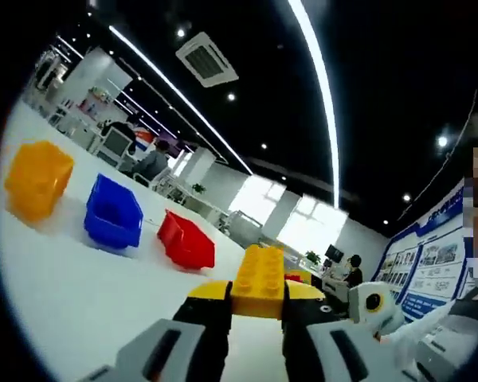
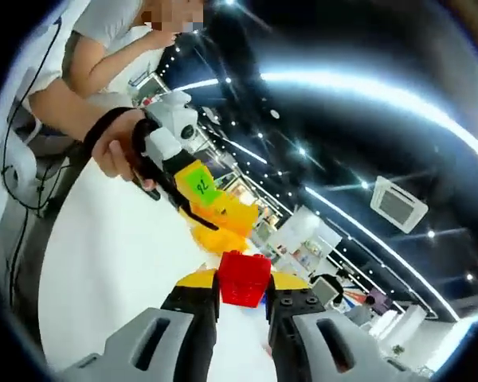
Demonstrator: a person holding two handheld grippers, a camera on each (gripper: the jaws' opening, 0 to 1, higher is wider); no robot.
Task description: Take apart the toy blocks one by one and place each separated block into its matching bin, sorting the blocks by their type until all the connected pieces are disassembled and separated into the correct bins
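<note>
Gripping a yellow block (image 1: 260,280) between the left gripper (image 1: 259,306) jaws, studs facing up, the block rising just past the fingertips. Lying well beyond those fingers on the white table (image 1: 72,294): a yellow bin (image 1: 37,178) farthest to the left, a blue bin (image 1: 113,212) beside it, a red bin (image 1: 186,239) nearest the jaws, all three standing apart from one another. Peeking from right of the fingers, a white piece of the other gripper (image 1: 372,306), with a bit of red showing just behind the yellow block.

Clamping a red block (image 2: 244,278) between the right gripper (image 2: 242,306) jaws, closed narrow on its sides. Hovering above and left of those fingers, the left gripper seen from the front, held by a hand (image 2: 121,153) with a dark strap at the wrist, carrying a green label (image 2: 201,186) and the yellow block at its tip. Sitting very close to the red block, that yellow one; touching or apart, cannot tell.

Stretching under both grippers, the white table. Running across a dark ceiling (image 1: 382,72), long light strips (image 1: 323,87), spot lights and an air vent (image 1: 207,59). Showing far beyond the fingers: bright windows (image 1: 303,219), desks with monitors, seated people (image 1: 153,161), and blue wall posters (image 1: 430,267) to the right.
</note>
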